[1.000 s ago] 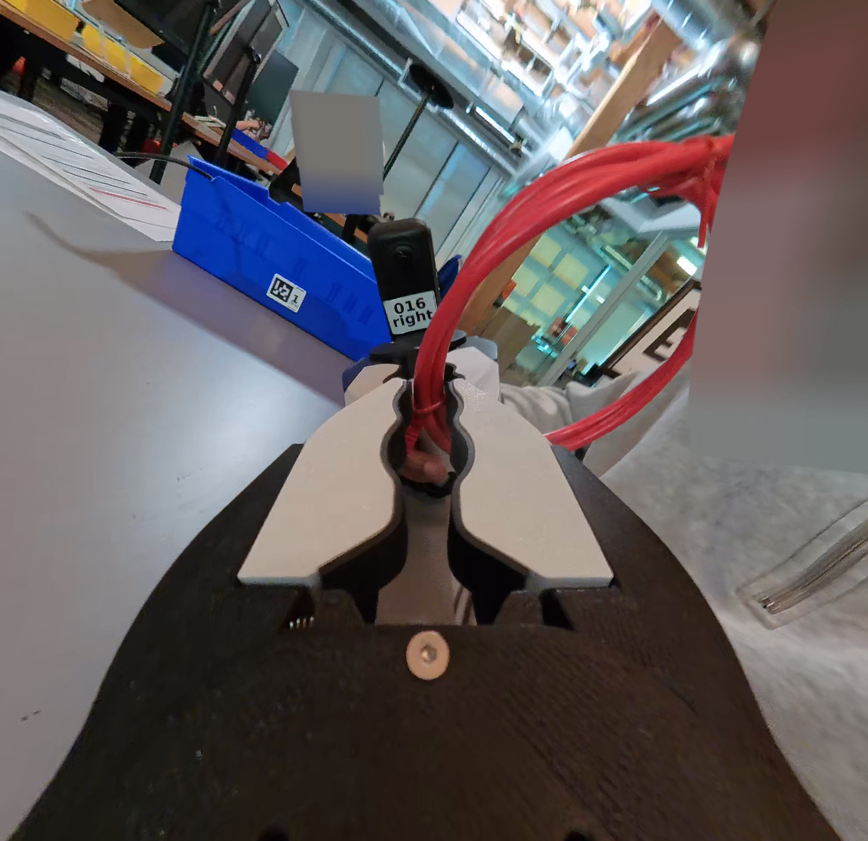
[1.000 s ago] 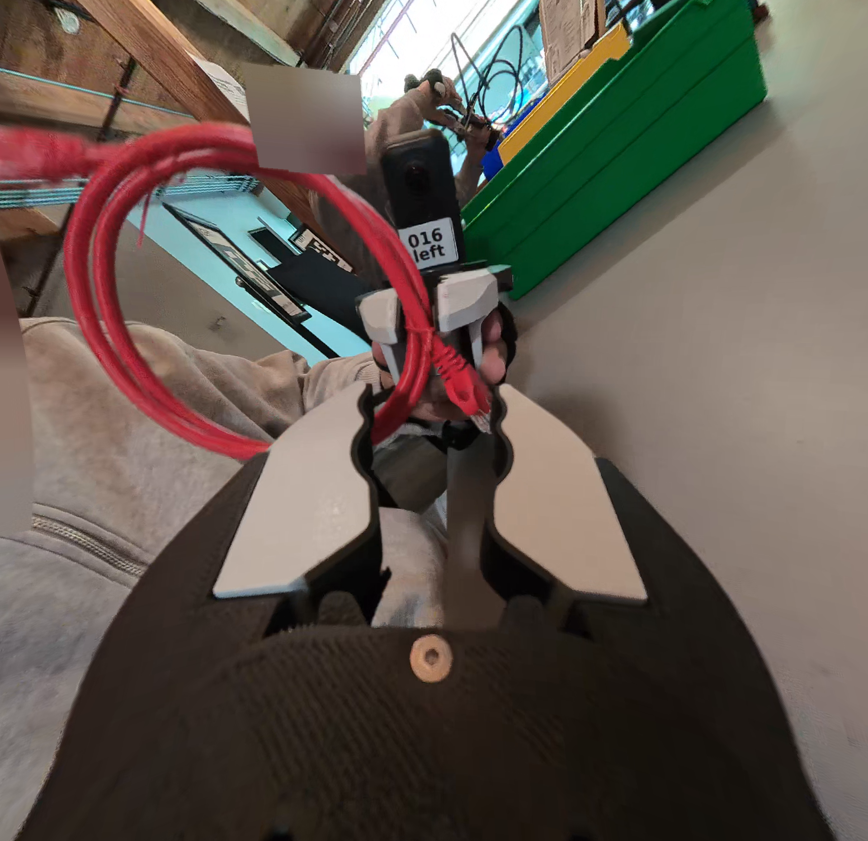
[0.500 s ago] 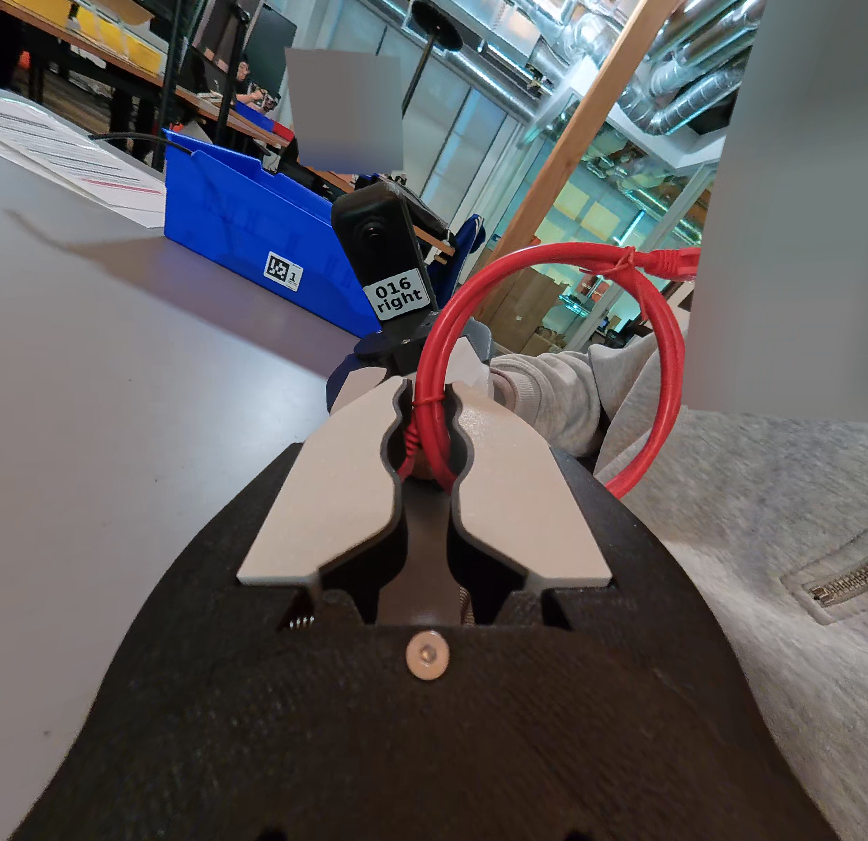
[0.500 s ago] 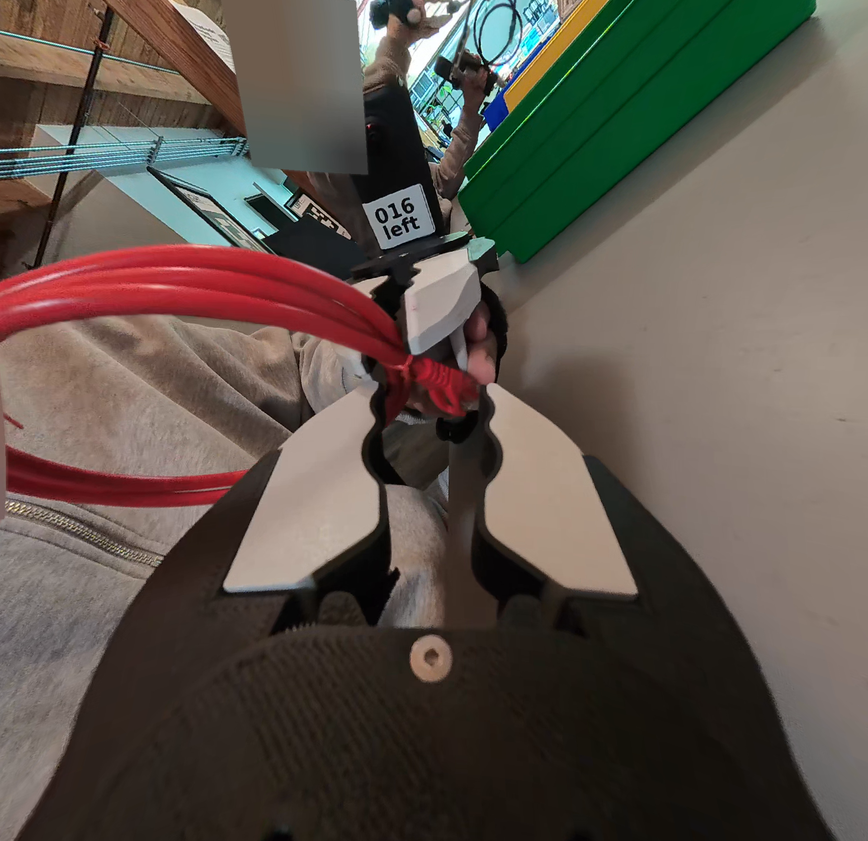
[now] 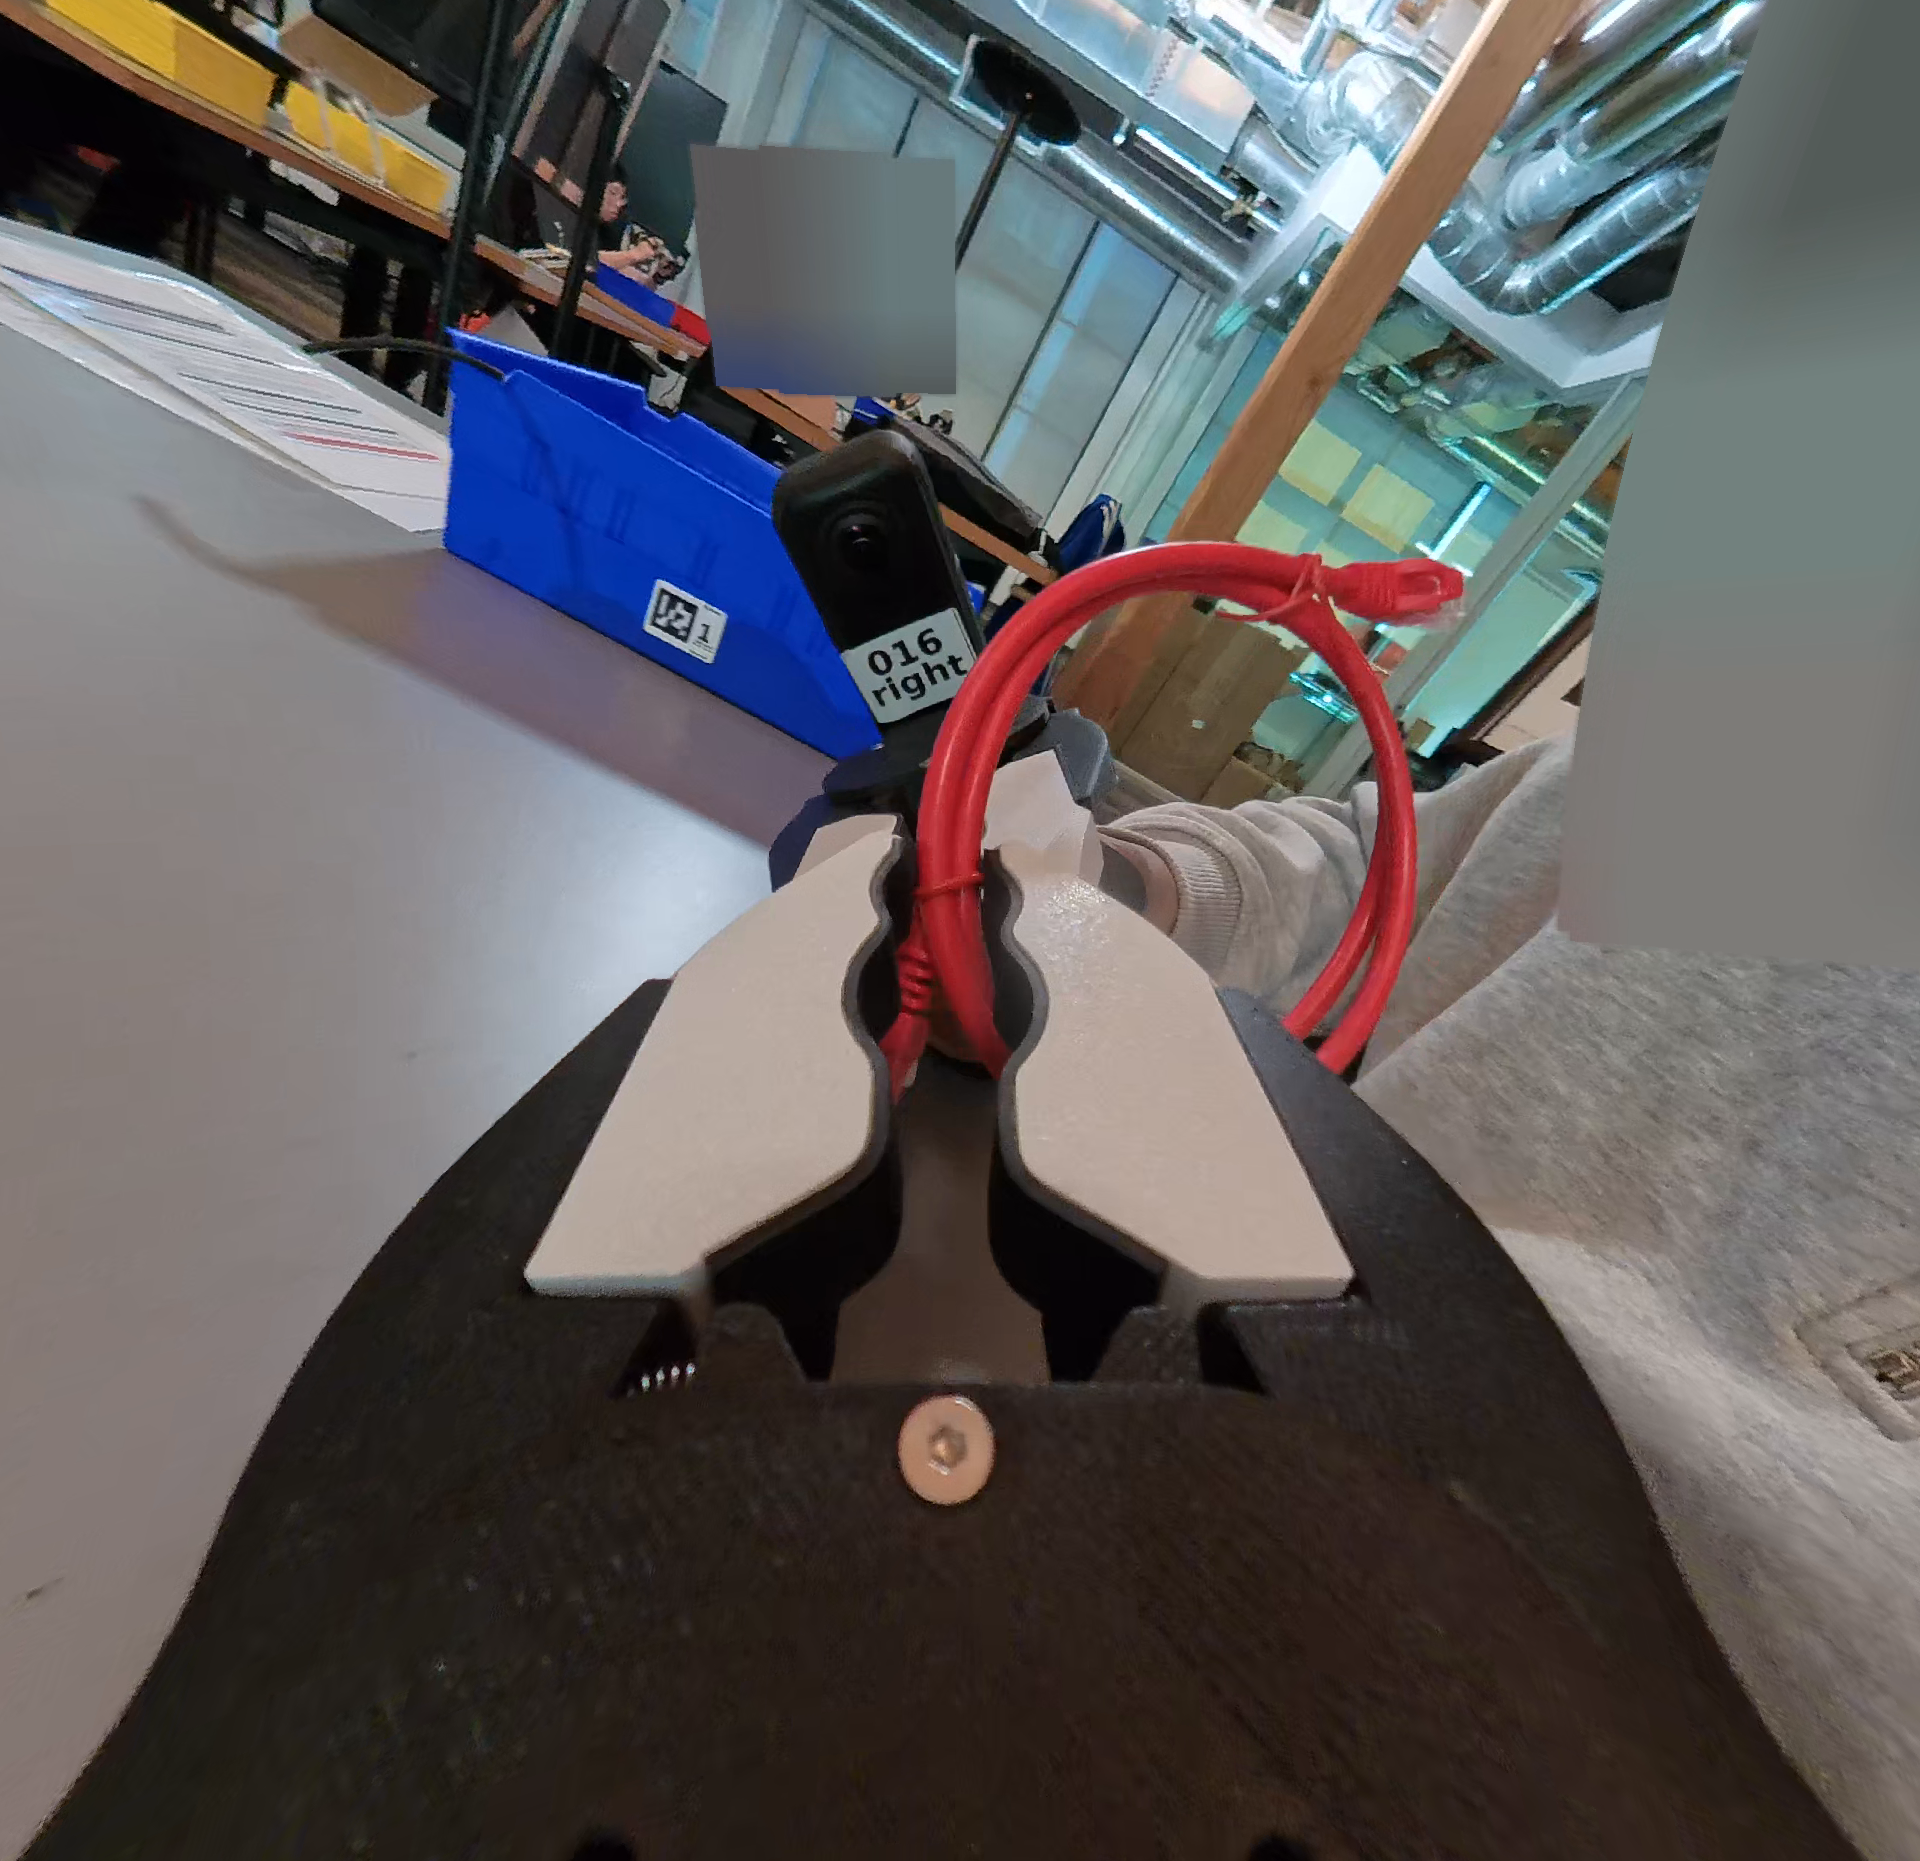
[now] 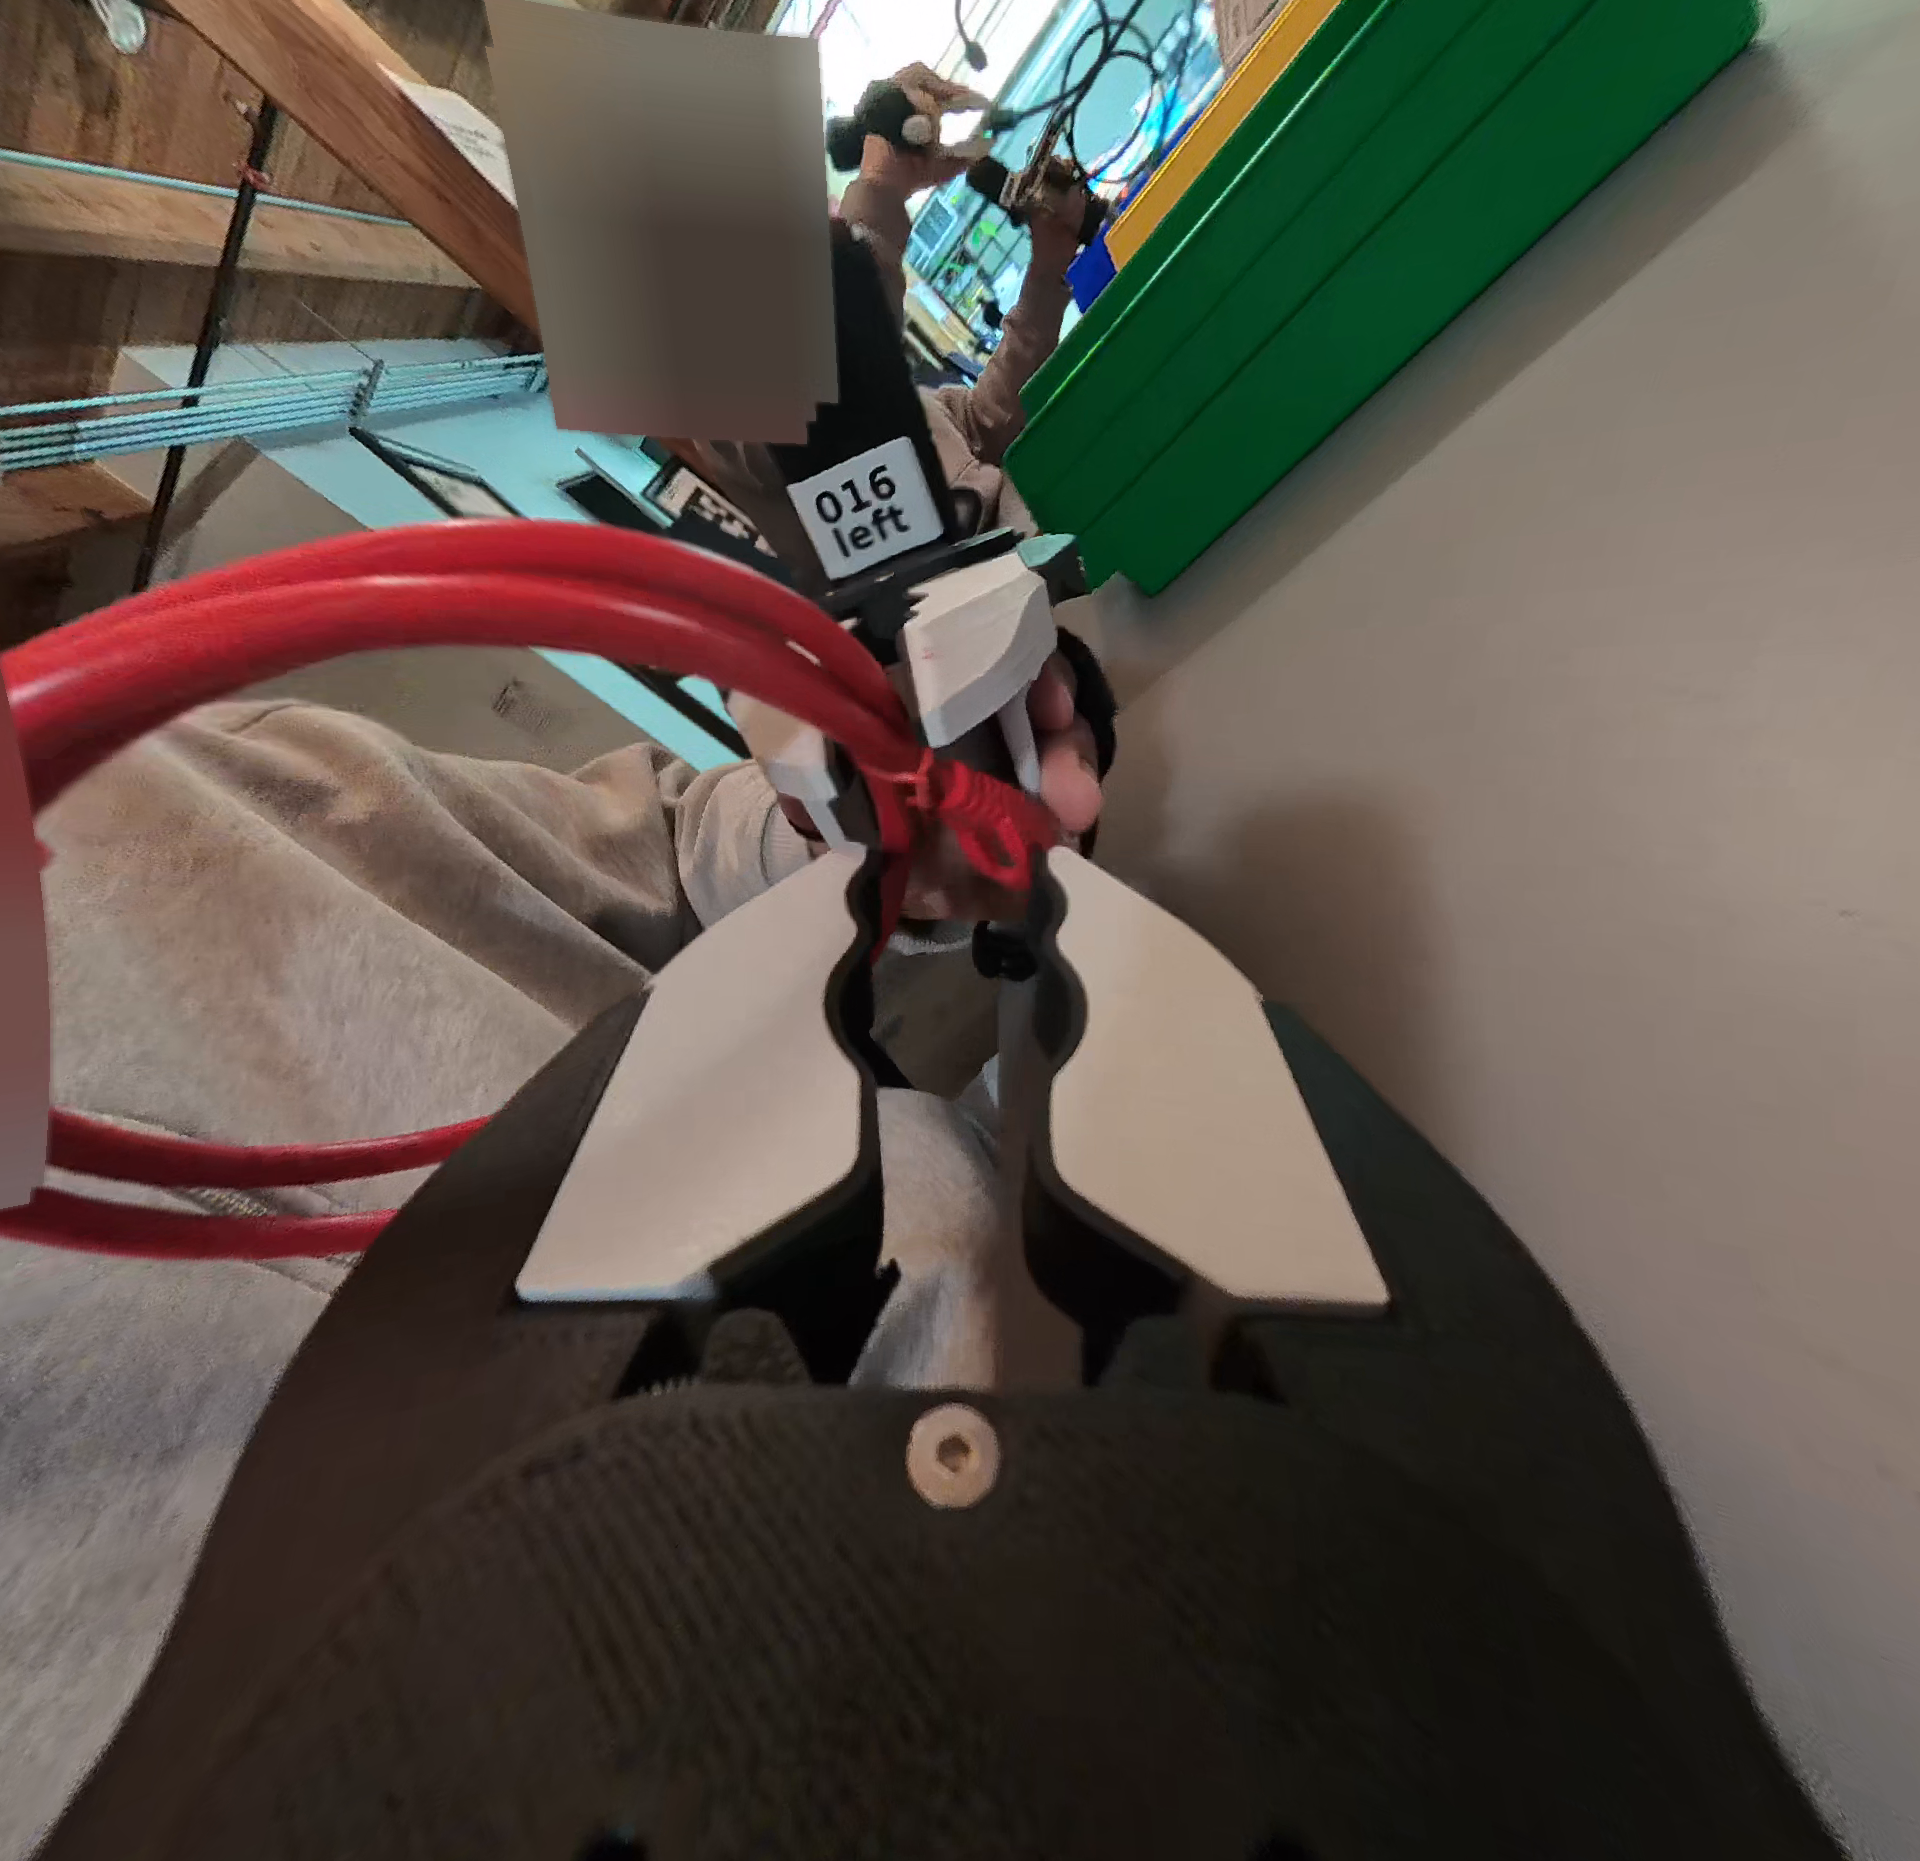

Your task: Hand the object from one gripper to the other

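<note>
Over the last second the right claw (image 6: pixel 951 876) has closed the distance. Its pale fingers (image 6: pixel 727 1115) now reach the tied part of the red cable (image 5: pixel 1382 824), where before they stood short of it. They are still parted, with a clear gap between them, and one red strand crosses that gap at the tips. From the left wrist view the same fingers stand on either side of the cable, just past the left claw (image 5: pixel 945 876). The left claw is drawn narrow and pinches the bundle beside its twist tie.

The coil has also swung round. It now hangs as an upright loop to the side of the left claw, with its free plug (image 5: pixel 1392 590) at the top, clear of both claws.

So the cable is held in the air by the left claw alone, and the handover looks about half done. What seems to remain is for the right to close on the strands, then the left to let go.

All this hangs off the near edge of the bench (image 5: pixel 260 876), close against the person's grey sweatshirt (image 5: pixel 1558 1240), so there is little room on that side. Toward the far edge stand a blue bin (image 5: pixel 623 544) and, on the other side, a green bin (image 6: pixel 1351 253), both well apart from the claws. The bench between is open room.
</note>
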Demonstrator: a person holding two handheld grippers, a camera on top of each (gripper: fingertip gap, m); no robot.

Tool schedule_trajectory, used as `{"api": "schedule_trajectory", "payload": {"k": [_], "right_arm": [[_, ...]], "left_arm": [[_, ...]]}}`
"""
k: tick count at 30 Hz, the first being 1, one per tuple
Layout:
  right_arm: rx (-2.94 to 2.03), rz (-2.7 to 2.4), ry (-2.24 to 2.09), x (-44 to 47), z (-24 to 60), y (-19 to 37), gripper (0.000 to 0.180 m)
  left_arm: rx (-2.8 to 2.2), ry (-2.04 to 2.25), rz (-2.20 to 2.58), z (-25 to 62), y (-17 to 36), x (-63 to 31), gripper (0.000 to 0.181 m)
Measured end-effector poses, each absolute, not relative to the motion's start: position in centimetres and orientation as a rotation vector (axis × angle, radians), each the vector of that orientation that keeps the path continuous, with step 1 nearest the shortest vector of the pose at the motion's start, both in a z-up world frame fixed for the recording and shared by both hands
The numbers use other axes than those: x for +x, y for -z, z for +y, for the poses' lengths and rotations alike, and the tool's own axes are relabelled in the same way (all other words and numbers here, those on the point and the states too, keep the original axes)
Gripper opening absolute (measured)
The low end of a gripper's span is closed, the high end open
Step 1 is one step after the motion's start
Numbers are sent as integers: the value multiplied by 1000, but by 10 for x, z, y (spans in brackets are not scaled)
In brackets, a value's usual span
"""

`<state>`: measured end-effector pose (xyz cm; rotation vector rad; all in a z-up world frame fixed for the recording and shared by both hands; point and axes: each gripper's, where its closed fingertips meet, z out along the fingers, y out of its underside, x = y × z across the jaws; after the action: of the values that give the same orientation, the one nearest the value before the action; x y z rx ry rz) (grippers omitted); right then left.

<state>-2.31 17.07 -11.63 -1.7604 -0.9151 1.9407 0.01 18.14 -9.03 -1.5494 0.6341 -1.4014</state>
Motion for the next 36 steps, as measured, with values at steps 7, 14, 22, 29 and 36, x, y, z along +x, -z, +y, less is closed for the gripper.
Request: {"api": "schedule_trajectory", "payload": {"k": [7, 14, 22, 29, 36], "right_arm": [[-1764, -716, -1855, -1, 213, 115, 35], [-1665, -443, -1816, 30, 254, 98, 34], [-1588, -434, -1795, 47, 266, 82, 43], [-1692, -836, -1595, 28, 241, 101, 46], [-1758, -1035, -1464, 16, 224, 124, 23]], "left_arm": [[-1597, 1173, 574, 206, 91, -26, 12], [-1696, 661, 656, 228, 104, -51, 12], [-1710, 521, 696, 236, 109, -62, 12], [-1738, 429, 726, 243, 117, -72, 12], [-1700, 349, 818, 237, 117, -64, 12]]}}
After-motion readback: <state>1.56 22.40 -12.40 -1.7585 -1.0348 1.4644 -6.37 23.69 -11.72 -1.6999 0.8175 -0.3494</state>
